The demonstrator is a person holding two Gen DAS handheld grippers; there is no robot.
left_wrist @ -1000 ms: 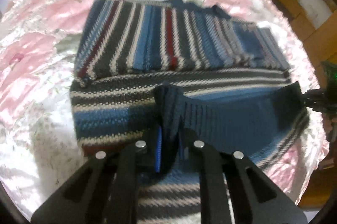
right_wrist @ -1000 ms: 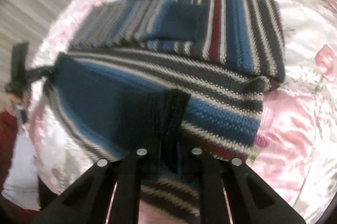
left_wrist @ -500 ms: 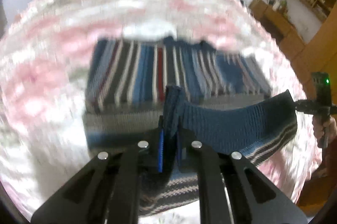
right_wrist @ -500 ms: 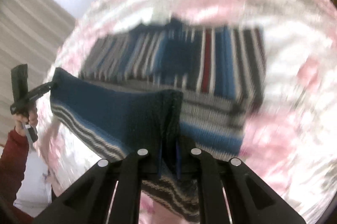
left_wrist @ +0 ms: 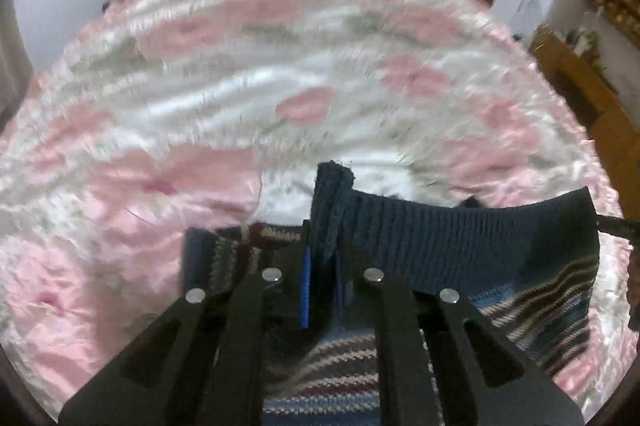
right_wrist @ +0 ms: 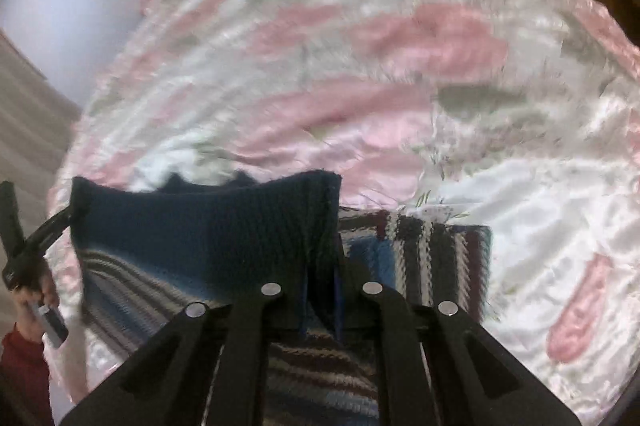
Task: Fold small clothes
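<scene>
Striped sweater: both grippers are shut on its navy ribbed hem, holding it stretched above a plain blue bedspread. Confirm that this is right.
Not quite. The bedspread is not plain blue: it is white satin with pink flowers, as the left wrist view shows. The rest holds: the left gripper and the right gripper are each shut on the navy ribbed hem of the striped sweater, stretched between them.

We see the pink floral satin bedspread (left_wrist: 248, 73) only as motion blur. The lifted navy ribbed hem (right_wrist: 208, 226) hides most of the striped knitted sweater (right_wrist: 436, 258) from us.
</scene>
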